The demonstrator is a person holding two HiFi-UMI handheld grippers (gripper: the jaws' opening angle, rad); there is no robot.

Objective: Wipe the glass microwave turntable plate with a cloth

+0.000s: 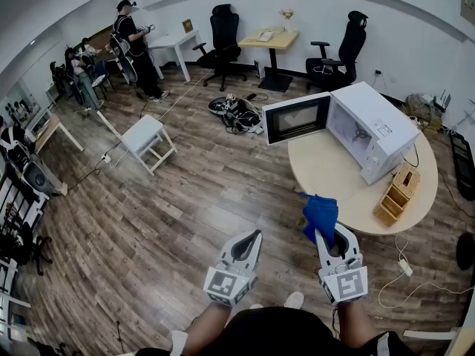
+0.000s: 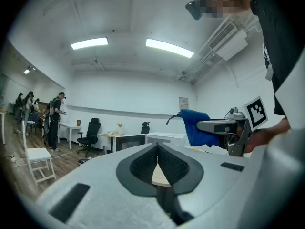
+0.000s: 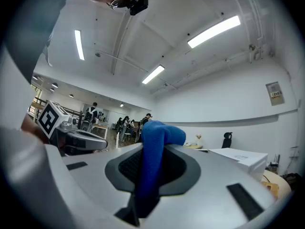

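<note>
A white microwave (image 1: 369, 128) stands on the round beige table (image 1: 330, 180) with its door (image 1: 297, 118) swung open to the left. I cannot make out the glass plate inside the cavity (image 1: 358, 133). My right gripper (image 1: 327, 233) is held in the air short of the table's near edge, shut on a blue cloth (image 1: 320, 214) that bunches above its tips. In the right gripper view the cloth (image 3: 153, 149) runs down between the jaws. To its left my left gripper (image 1: 251, 237) is shut, with nothing in it; its pads (image 2: 143, 163) meet at the tip.
A wooden box (image 1: 396, 193) sits on the table right of the microwave. A white stool (image 1: 146, 141) and a heap of cables (image 1: 236, 113) are on the wooden floor. Office chairs, desks and people fill the back left. A power cord (image 1: 404, 265) trails on the floor at right.
</note>
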